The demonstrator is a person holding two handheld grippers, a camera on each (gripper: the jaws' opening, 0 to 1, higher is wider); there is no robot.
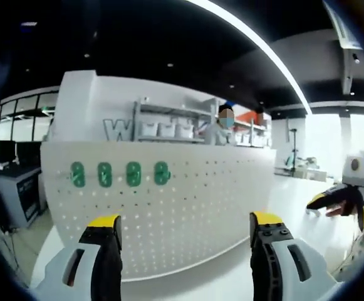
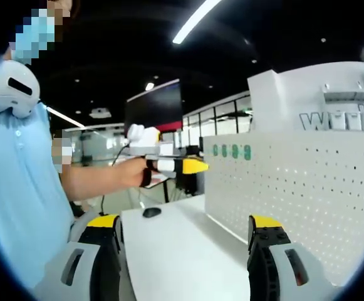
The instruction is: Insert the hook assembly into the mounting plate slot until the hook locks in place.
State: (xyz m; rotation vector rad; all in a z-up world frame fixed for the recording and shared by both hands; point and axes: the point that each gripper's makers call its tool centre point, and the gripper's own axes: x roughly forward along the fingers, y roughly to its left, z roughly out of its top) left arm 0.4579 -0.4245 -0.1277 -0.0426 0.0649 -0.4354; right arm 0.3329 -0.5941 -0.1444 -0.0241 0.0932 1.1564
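Pegboard (image 1: 169,207) ahead of wide-apart left gripper (image 1: 185,241)

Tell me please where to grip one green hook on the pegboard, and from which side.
Take the rightmost green hook by its two long side edges, coming straight at the pegboard front. It is a narrow upright oval with free space on its right, probably suiting the open left gripper. Finer shape is too small to tell.

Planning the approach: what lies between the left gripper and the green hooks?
In the left gripper view, bare white pegboard lies between the open left gripper and the four green hooks along its top edge.
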